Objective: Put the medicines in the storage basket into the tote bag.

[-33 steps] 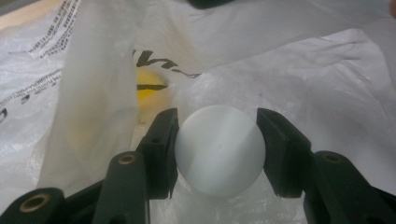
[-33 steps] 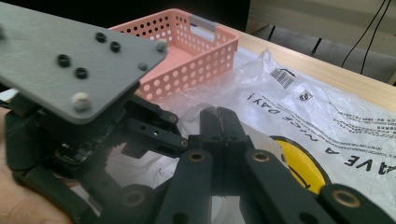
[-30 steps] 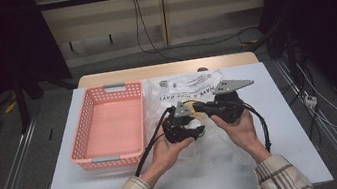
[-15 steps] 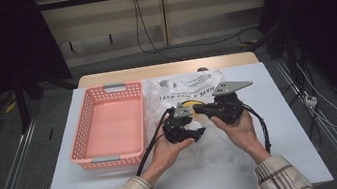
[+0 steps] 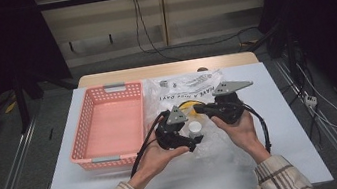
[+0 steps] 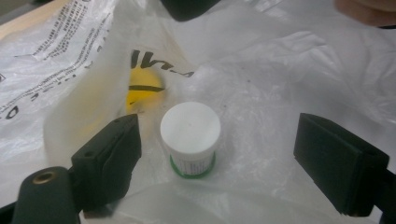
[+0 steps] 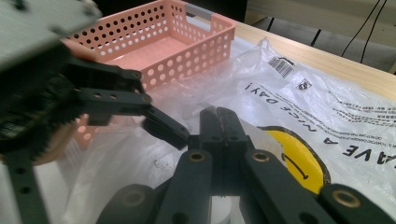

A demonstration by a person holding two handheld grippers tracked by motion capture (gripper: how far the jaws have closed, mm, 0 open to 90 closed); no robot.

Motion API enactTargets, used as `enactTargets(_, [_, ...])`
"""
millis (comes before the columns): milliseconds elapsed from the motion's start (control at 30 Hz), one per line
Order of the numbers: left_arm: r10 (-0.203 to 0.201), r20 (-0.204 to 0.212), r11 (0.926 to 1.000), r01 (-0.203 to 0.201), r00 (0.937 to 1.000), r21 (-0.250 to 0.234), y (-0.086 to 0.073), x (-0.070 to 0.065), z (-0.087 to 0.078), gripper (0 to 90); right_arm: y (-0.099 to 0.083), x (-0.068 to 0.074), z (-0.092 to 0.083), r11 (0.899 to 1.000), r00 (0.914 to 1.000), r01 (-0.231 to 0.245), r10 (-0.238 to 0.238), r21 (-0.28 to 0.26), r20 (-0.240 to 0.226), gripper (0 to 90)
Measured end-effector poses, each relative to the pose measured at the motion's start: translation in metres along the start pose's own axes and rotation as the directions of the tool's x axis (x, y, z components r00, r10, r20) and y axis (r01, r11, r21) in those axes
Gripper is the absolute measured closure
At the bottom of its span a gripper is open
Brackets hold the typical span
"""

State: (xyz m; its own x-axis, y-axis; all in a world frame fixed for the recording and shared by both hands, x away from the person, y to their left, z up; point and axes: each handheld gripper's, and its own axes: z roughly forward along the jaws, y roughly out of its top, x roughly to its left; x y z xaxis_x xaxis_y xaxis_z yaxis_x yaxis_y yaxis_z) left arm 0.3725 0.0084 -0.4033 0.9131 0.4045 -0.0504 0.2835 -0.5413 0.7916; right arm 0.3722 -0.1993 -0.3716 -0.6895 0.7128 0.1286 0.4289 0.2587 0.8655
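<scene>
A small white-capped bottle [image 6: 190, 135] with a green band stands upright on the clear plastic bag [image 6: 280, 70] with a yellow smiley face [image 5: 187, 106]. My left gripper [image 6: 222, 140] is open. Its jaws have just been opening and now stand wide on either side of the bottle [image 5: 194, 128] without touching it. My right gripper [image 7: 219, 119] is shut and pinches the bag's film, holding it up just beyond the bottle. In the high view both grippers, left [image 5: 186, 133] and right [image 5: 199, 109], meet over the bag [image 5: 191, 88] at the table's middle.
A pink perforated basket [image 5: 90, 161] stands to the left of the bag, with nothing in it; it also appears behind the left gripper's finger [image 7: 166, 128]. The white tabletop [image 5: 297, 156] has bare room at the right and front.
The left gripper's jaws have spread and let go of the bottle, which now stands free on the bag. The left hand has drawn back slightly toward the person. The right gripper has stayed put.
</scene>
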Motion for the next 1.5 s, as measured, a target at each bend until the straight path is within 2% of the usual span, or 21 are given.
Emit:
enactTargets(167, [0.012, -0.008, 0.999, -0.012, 0.9999, -0.043, -0.005, -0.006, -0.015, 13.7, -0.001, 0.0, 0.001, 1.0, 1.0, -0.002, 0.002, 0.005, 0.003, 90.0])
enactTargets(267, [0.02, -0.006, 0.9992, -0.02, 0.9998, -0.036, -0.007, -0.006, -0.023, 11.6, -0.002, 0.0, 0.001, 1.0, 1.0, -0.003, 0.003, 0.01, 0.006, 90.0])
enactTargets(300, [0.012, -0.011, 0.9986, -0.013, 0.9999, -0.051, -0.008, -0.006, -0.026, 11.4, -0.002, 0.0, 0.001, 1.0, 1.0, -0.003, 0.003, 0.01, 0.007, 90.0])
enactTargets(600, [0.008, -0.034, 0.9963, -0.011, 0.9994, -0.085, -0.017, -0.004, -0.05, 10.6, -0.003, -0.003, 0.003, 1.0, 1.0, -0.007, 0.007, 0.013, 0.007, 90.0])
enactTargets(767, [0.016, -0.038, 0.9976, -0.019, 0.9991, -0.066, -0.03, -0.003, -0.058, 10.6, -0.005, -0.003, 0.004, 1.0, 0.9999, -0.012, 0.012, 0.019, 0.004, 90.0])
enactTargets(867, [0.001, -0.04, 0.9983, -0.003, 0.9992, -0.058, -0.037, -0.004, -0.063, 10.3, -0.005, -0.003, 0.004, 1.0, 0.9999, -0.01, 0.01, 0.019, 0.005, 90.0])
enactTargets(933, [0.005, -0.043, 0.9987, -0.007, 0.9991, -0.051, -0.041, -0.005, -0.068, 9.9, -0.005, -0.002, 0.003, 1.0, 1.0, -0.009, 0.009, 0.016, 0.001, 90.0])
enactTargets(1033, [-0.013, -0.032, 0.9983, 0.012, 0.9994, -0.056, -0.047, -0.007, -0.072, 9.9, -0.005, 0.0, 0.002, 1.0, 1.0, -0.004, 0.004, 0.016, -0.005, 90.0])
enactTargets(1133, [-0.036, -0.021, 0.9987, 0.035, 0.9992, -0.039, -0.053, -0.012, -0.075, 10.2, -0.008, 0.001, 0.002, 1.0, 1.0, -0.002, 0.003, 0.023, -0.008, 90.0])
enactTargets(1300, [-0.021, -0.016, 0.9994, 0.02, 0.9997, -0.028, -0.065, -0.02, -0.079, 10.2, -0.011, 0.002, 0.004, 0.999, 1.0, 0.001, -0.001, 0.038, -0.009, 90.0])
enactTargets(1367, [-0.039, -0.021, 0.9988, 0.039, 0.999, -0.03, -0.07, -0.02, -0.079, 10.2, -0.011, 0.003, 0.003, 0.999, 0.9999, 0.003, -0.003, 0.034, -0.012, 90.0])
enactTargets(1433, [-0.094, -0.025, 0.9953, 0.093, 0.9953, -0.024, -0.076, -0.018, -0.081, 10.3, -0.013, 0.004, 0.002, 1.0, 0.9998, -0.005, 0.005, 0.031, -0.018, 90.0])
enactTargets(1467, [-0.102, -0.021, 0.9947, 0.101, 0.9946, -0.019, -0.078, -0.018, -0.082, 12.2, -0.014, 0.005, 0.002, 0.999, 0.9998, -0.003, 0.003, 0.034, -0.018, 90.0])
enactTargets(1500, [-0.091, -0.026, 0.9958, 0.091, 0.9955, -0.014, -0.079, -0.019, -0.084, 12.9, -0.015, 0.006, 0.002, 0.999, 0.9998, -0.001, 0.001, 0.039, -0.019, 90.0])
